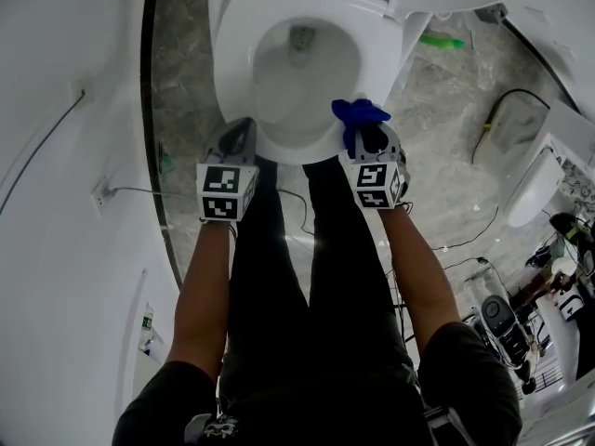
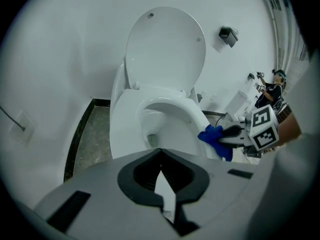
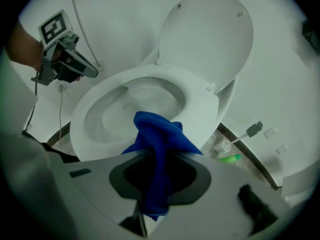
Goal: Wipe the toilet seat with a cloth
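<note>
Cloth (image 3: pixel 157 139): one, blue, bunched into a strip, long axis in line with the right gripper (image 1: pixel 370 137) jaws. Its free end points out past the tips toward the bowl, and its tail hangs back between the jaws. The right gripper is clamped on it, and in the head view the wad sits on the front-right rim of the toilet seat (image 1: pixel 232 72), apparently touching. Seat: one, down on the bowl, long axis running from the person away to the hinge; one lid (image 3: pixel 207 39) stands upright behind it. The left gripper (image 1: pixel 244 128) has its jaws together with nothing between them, just beside the front-left rim. One green bottle (image 1: pixel 442 41) lies on the floor right of the toilet. Only markings: black-and-white square markers on the two gripper cubes.
</note>
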A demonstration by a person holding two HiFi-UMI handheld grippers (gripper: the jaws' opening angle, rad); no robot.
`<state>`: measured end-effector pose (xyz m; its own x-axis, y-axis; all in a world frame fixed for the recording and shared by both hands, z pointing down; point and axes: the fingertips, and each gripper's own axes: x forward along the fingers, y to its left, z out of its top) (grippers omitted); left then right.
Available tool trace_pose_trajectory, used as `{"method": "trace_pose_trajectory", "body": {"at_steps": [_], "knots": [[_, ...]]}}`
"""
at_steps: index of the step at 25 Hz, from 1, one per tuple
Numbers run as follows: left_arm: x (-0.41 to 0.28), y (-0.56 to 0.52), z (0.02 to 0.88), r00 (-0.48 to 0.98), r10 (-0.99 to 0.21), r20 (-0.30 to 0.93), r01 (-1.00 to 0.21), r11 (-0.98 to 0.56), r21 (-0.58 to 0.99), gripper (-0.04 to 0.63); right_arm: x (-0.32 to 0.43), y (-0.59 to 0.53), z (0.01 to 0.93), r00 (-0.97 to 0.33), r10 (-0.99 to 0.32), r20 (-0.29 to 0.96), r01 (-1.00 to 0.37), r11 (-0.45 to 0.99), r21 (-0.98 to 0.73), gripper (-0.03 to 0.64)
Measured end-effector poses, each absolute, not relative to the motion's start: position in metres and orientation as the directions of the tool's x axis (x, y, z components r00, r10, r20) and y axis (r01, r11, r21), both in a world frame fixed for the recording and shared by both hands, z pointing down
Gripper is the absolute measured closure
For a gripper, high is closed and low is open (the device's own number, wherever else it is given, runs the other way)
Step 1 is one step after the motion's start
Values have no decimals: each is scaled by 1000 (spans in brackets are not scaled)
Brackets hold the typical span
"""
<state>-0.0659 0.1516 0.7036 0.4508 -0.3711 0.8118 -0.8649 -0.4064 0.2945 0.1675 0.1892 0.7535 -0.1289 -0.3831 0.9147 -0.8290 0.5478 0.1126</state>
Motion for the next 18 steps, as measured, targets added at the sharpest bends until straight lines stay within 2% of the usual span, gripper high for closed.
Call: {"method": "trace_pose_trajectory", "body": {"at_steps": [9, 18], "knots": [[-76, 163, 703, 439, -382, 813, -876, -385, 292, 584, 130, 241, 758, -203, -174, 963, -771, 636, -48, 545], [-97, 161, 702, 416, -388, 822, -888, -368, 276, 585, 70, 264, 757, -339, -22, 941, -644, 734, -215, 545]]}}
